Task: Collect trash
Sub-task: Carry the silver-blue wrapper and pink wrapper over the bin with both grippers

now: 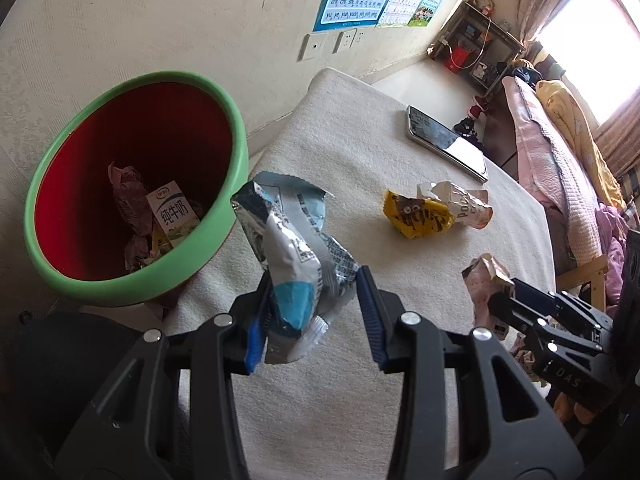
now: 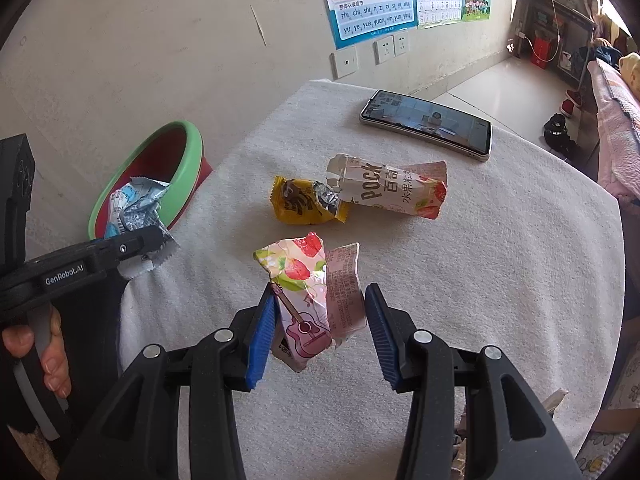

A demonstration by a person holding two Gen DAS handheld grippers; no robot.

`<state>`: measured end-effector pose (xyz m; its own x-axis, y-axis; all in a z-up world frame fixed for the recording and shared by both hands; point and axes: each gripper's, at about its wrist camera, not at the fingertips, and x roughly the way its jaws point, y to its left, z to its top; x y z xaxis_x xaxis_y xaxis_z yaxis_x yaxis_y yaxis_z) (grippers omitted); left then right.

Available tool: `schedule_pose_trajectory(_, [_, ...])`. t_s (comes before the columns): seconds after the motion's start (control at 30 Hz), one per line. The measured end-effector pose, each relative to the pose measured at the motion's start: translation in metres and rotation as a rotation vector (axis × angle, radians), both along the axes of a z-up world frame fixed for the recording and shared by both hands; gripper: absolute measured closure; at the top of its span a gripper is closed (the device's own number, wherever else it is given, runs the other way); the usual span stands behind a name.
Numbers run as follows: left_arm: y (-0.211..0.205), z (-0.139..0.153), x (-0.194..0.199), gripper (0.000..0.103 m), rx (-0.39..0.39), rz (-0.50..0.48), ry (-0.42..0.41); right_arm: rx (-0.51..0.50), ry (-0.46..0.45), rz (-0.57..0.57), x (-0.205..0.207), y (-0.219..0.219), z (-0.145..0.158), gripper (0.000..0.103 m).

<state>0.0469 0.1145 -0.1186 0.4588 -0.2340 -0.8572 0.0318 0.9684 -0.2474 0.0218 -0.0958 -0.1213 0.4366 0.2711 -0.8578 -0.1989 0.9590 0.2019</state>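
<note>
we hold a light, crinkly silver-blue wrapper (image 1: 296, 264) in the left gripper (image 1: 312, 312) and a flimsy strawberry carton (image 2: 308, 300) in the right gripper (image 2: 316, 324), each pinched low, with the bin (image 1: 236, 128) at ten o'clock.

Bin (image 2: 188, 152) base hid behind table edge; silver wrapper (image 1: 296, 248) lower end sat behind left pad; phone (image 1: 444, 140) screen content too small to read

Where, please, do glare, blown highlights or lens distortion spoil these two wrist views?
Left wrist view: the window at upper right is blown out white, the phone screen carries a bright glare patch, and the green-rimmed bin bulges with fisheye curvature. Right wrist view: light is more even, the phone shows reflections rather than glare, the table edge bows, and the corners are vignetted black.
</note>
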Motion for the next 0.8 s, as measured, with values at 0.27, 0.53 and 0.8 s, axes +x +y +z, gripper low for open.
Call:
schedule_pose_trajectory(0.27, [0.018,0.005,0.001,0.064,0.016,0.032,-0.013,-0.009,-0.003,0.036,-0.002,0.014,-0.001,0.059])
schedule_pose_trajectory(0.53, [0.032,0.003,0.000,0.064,0.027,0.052,-0.011,-0.017,0.006,0.059,-0.003,0.024,-0.003,0.059])
schedule_pose_trajectory(0.8, [0.040,0.002,-0.002,0.064,0.030,0.069,-0.012,0.016,0.007,0.102,-0.005,0.051,0.000,0.059])
